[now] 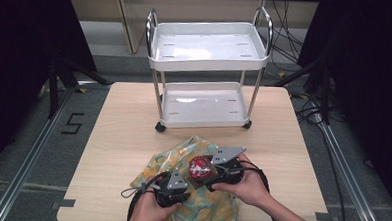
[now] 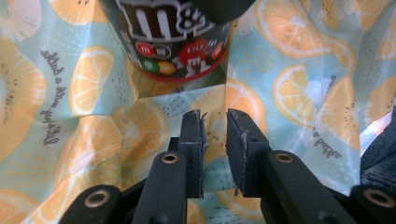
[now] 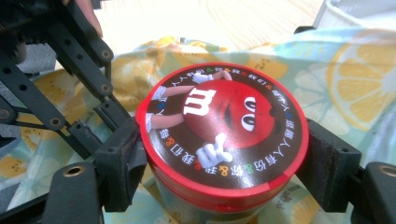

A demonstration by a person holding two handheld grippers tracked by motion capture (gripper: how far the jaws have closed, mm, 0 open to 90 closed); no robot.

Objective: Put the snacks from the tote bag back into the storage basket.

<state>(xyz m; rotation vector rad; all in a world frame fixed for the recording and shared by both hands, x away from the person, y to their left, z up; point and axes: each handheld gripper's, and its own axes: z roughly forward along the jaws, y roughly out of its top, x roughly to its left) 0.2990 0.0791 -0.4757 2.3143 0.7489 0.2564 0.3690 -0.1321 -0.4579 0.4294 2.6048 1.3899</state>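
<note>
From the high view, the round candy tub point(image 1: 200, 167) stands on the orange-print cloth point(image 1: 207, 207) near the bench's point(image 1: 123, 132) 6 o'clock edge. The right gripper point(image 1: 212, 169) holds it; the left gripper point(image 1: 180, 183) sits at the tub's 8 o'clock. Bare wood lies open toward the white cart point(image 1: 205, 81) at 12 o'clock.

In the left gripper view, the left gripper point(image 2: 215, 135) has its jaws nearly together, pinching a fold of the soft, crinkly cloth point(image 2: 299, 88). The tub point(image 2: 173, 42) is at 11 o'clock.

In the right gripper view, the right gripper point(image 3: 224, 154) has its jaws spread wide, pressing both sides of the tub point(image 3: 223, 130), just under its shiny red lid.
</note>
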